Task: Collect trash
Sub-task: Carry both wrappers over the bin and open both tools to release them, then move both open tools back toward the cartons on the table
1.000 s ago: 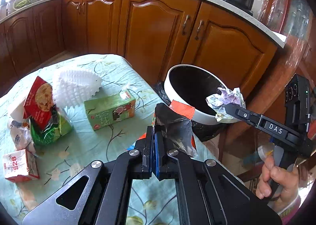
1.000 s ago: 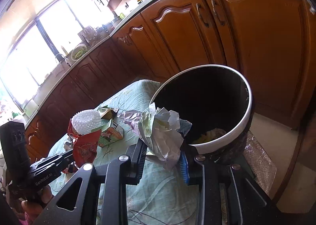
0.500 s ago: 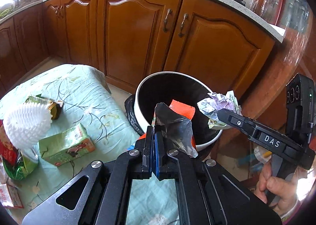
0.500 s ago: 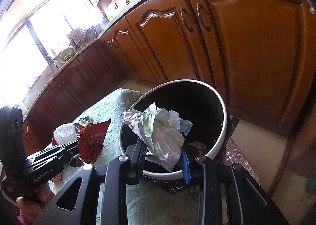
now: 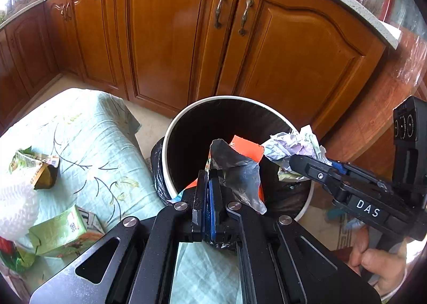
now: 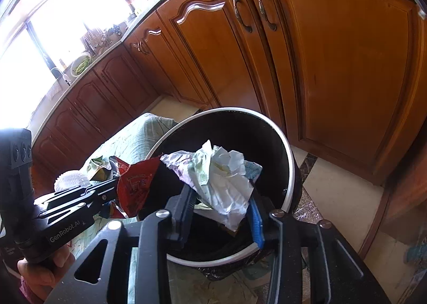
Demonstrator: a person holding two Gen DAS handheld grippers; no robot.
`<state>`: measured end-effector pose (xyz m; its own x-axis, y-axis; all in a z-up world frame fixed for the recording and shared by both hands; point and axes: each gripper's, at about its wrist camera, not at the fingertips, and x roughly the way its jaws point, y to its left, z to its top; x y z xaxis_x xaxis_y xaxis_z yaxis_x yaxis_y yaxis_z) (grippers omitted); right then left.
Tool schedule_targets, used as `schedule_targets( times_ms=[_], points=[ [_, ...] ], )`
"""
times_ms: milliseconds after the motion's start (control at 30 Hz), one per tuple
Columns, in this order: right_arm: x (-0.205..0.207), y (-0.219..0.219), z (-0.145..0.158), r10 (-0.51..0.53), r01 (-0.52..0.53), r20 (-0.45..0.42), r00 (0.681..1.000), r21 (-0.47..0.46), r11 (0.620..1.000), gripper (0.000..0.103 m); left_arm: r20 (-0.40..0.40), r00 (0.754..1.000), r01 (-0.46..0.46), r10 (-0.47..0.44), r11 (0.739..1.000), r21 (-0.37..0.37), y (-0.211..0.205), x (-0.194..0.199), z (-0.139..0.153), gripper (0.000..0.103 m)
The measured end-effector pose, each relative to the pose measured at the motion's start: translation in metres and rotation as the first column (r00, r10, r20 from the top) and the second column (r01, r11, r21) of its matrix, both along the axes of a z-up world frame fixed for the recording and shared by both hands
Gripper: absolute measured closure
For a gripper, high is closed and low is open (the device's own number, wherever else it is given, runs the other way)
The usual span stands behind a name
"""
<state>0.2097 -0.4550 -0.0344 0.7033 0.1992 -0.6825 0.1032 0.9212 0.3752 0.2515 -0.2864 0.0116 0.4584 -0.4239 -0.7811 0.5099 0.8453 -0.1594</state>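
**Operator:** Watching both wrist views, I see the bin (image 5: 170, 149) has slid from the far right toward the middle of each picture since a second ago, so both loads now sit above its dark mouth instead of over the table (image 5: 88, 127).

**Observer:** What are the tools doing?

**Operator:** My left gripper (image 5: 207, 197) is clamped flat on the red wrapper (image 5: 245, 150), foil side flapping toward me; no change there. My right gripper (image 6: 221, 205) has just been opening, and the crumpled paper wad (image 6: 221, 173) is between its jaws. The gap looks wider than half a second ago, and the wad seems to rest loosely against the pads, though I cannot tell whether it is free yet.

**Observer:** So the drop is under way?

**Operator:** I judge so. The wad hangs inside the white rim, so it should fall in. The wrapper is next.

**Observer:** Much left?

**Operator:** Plenty. A green carton (image 5: 57, 232), a torn green packet (image 5: 34, 165) and a white foam net (image 5: 16, 202) are on the cloth.
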Motion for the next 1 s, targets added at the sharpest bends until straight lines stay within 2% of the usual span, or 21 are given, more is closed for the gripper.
schedule_targets(
  times_ms=[67,100,133,167,233,333,500,600,733,1000],
  points=[
    [-0.002,-0.003,0.0,-0.006,0.006,0.005,1.0,0.007,1.0,0.042,-0.019,1.0,0.008,-0.008,1.0,0.004,-0.005,0.002,-0.003,0.099],
    [-0.003,-0.004,0.0,-0.009,0.009,0.009,1.0,0.009,1.0,0.04,-0.026,1.0,0.011,-0.011,1.0,0.006,-0.008,0.003,-0.003,0.097],
    [-0.006,-0.005,0.001,-0.012,0.012,0.014,1.0,0.011,1.0,0.04,-0.031,0.999,0.012,-0.012,1.0,0.008,-0.009,0.002,-0.004,0.09],
    [-0.008,-0.007,0.001,-0.016,0.015,0.019,1.0,0.015,1.0,0.04,-0.03,0.999,0.011,-0.01,1.0,0.007,-0.009,0.003,-0.004,0.078],
    [-0.012,-0.009,0.0,-0.023,0.022,0.026,0.999,0.024,0.999,0.038,-0.018,1.0,0.008,-0.008,1.0,0.002,-0.006,0.001,-0.003,0.07],
    [-0.021,-0.008,-0.001,-0.033,0.032,0.039,0.999,0.046,0.998,0.035,-0.014,1.0,0.0,-0.001,1.0,-0.012,0.002,-0.005,-0.002,0.069],
    [-0.041,0.003,-0.002,-0.046,0.038,0.087,0.995,0.088,0.995,0.019,-0.013,0.999,-0.039,0.038,0.997,-0.061,0.03,-0.02,-0.003,0.068],
    [-0.056,0.019,-0.003,-0.042,0.03,0.118,0.992,0.099,0.995,0.014,0.002,0.997,-0.075,0.076,0.993,-0.087,0.052,-0.037,-0.003,0.066],
    [-0.068,0.042,-0.004,-0.016,0.001,0.139,0.99,0.108,0.994,0.012,0.01,0.993,-0.119,0.121,0.987,-0.112,0.082,-0.059,-0.007,0.062],
    [-0.076,0.087,-0.01,0.06,-0.077,0.128,0.99,0.126,0.989,0.012,-0.001,0.979,-0.202,0.204,0.972,-0.118,0.143,-0.088,-0.015,0.061]
  ],
)
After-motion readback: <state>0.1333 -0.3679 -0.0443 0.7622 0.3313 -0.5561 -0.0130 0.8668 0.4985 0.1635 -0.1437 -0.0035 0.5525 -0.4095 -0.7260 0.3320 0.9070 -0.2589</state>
